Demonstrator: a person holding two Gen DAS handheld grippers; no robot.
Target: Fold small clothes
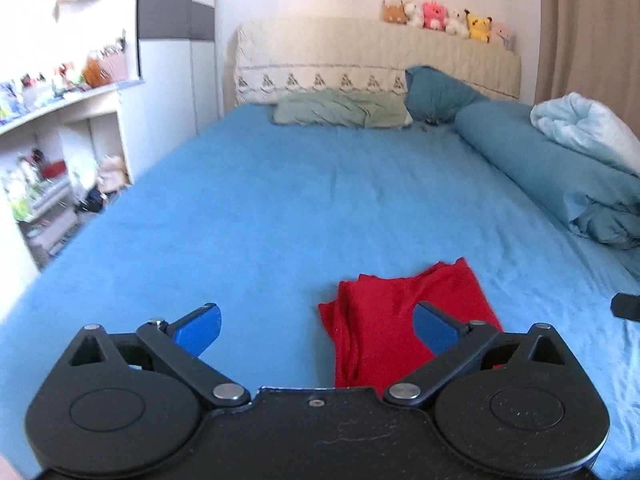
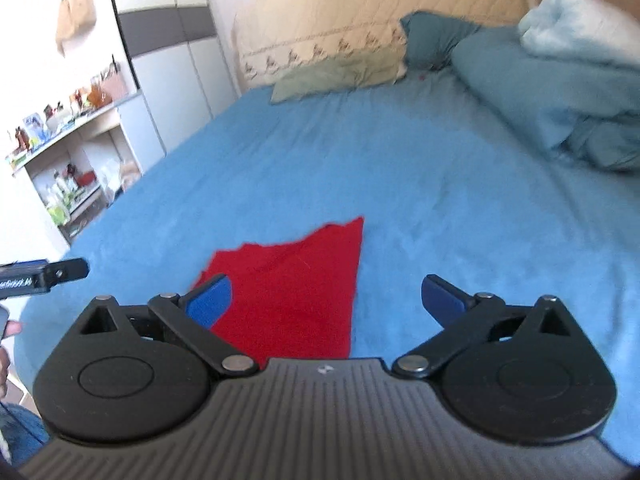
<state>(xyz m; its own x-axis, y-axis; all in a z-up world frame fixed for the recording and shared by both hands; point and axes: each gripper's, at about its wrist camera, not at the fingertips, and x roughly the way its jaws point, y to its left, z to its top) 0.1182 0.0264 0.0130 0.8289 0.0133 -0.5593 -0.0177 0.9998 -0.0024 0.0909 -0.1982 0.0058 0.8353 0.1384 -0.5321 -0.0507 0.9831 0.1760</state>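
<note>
Left wrist view: left gripper (image 1: 318, 326) spread wide, holding nothing, over blue bed sheet (image 1: 280, 200); folded red garment (image 1: 384, 320) lies ahead-right, behind the right blue pad, its stacked layer edges visible on the left side, and plush toys (image 1: 444, 18) line the headboard sharply. Right wrist view: right gripper (image 2: 326, 302) also spread wide and empty, same red garment (image 2: 292, 292) now ahead-left as a flat wedge behind the left pad, left gripper's tip (image 2: 60, 272) pokes in at far left, toys cropped and blurred.
</note>
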